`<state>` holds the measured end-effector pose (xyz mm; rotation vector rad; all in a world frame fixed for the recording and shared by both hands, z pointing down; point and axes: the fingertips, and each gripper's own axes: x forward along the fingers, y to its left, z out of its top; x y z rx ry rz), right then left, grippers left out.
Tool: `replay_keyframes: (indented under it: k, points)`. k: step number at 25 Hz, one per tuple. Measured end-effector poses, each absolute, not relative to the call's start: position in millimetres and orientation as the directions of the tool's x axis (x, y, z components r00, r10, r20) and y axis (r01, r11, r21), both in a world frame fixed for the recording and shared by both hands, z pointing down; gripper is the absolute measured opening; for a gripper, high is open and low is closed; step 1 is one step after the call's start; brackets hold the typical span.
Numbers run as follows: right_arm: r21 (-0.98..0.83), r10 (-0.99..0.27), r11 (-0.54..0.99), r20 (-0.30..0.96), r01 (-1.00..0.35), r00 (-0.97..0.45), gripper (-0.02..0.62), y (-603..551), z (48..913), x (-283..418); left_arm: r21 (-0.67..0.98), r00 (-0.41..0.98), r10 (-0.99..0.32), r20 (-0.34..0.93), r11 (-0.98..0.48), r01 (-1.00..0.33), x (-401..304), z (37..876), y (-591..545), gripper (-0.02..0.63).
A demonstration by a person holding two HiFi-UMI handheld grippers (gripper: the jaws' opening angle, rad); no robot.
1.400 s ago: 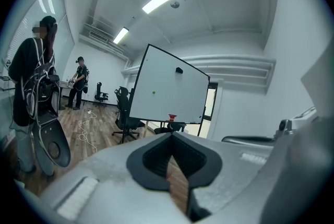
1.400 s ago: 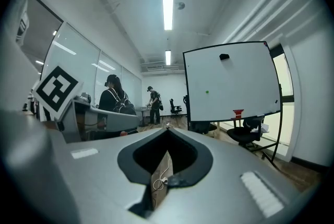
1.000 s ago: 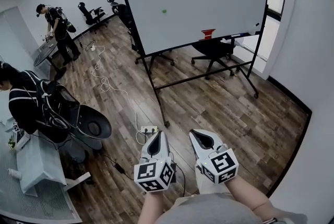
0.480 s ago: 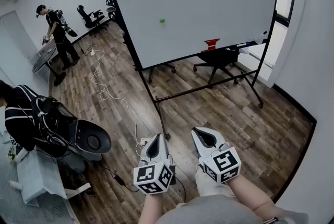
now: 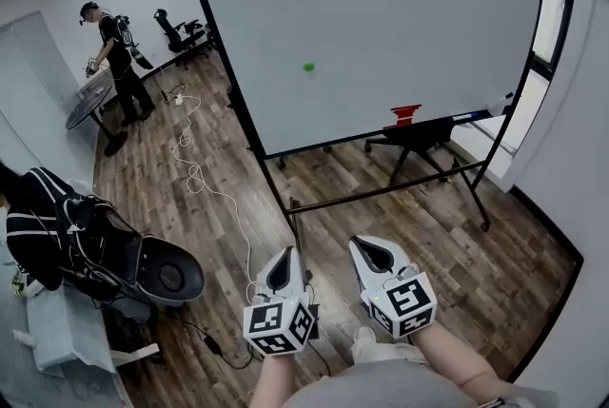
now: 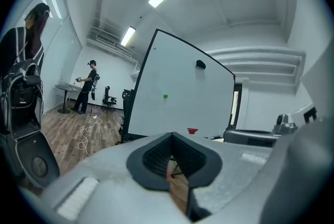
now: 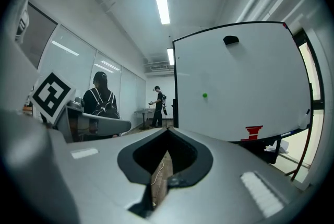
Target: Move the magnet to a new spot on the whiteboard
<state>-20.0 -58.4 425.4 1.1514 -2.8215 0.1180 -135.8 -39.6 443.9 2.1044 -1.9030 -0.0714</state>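
Small green magnet [image 5: 308, 67], mid whiteboard [image 5: 428, 26]

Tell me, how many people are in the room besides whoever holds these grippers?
2. A standing person is by the round table at the far left; a dark-clothed person is at the near left edge, partly cut off. More may be hidden.
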Motion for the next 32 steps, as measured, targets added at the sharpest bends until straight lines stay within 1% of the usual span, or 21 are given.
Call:
replay_keyframes:
  k: [8,19,27,32]
  points:
    - [0.003,-0.655,0.752,0.103,-0.659,-0.748,0.000,-126,418,-21,0.249,0.076,-0.988,0.135,-0.040,-0.968,-131,432,-104,0.005]
    - [0.010,-0.647,0.759,0.120,-0.651,-0.753,0.000,-189,413,-14,0.232,0.033,-0.989,0.146,0.002,-0.973,-123,423,-151,0.005]
    - [0.056,-0.649,0.761,0.095,-0.647,-0.755,0.000,-225,399,-23,0.228,0.019,-0.990,0.139,0.013,-0.974,-125,421,-173,0.005]
    - [0.079,-0.662,0.750,0.077,-0.657,-0.746,0.001,-250,397,-41,0.227,0.023,-0.989,0.143,0.010,-0.974,-141,431,-196,0.005]
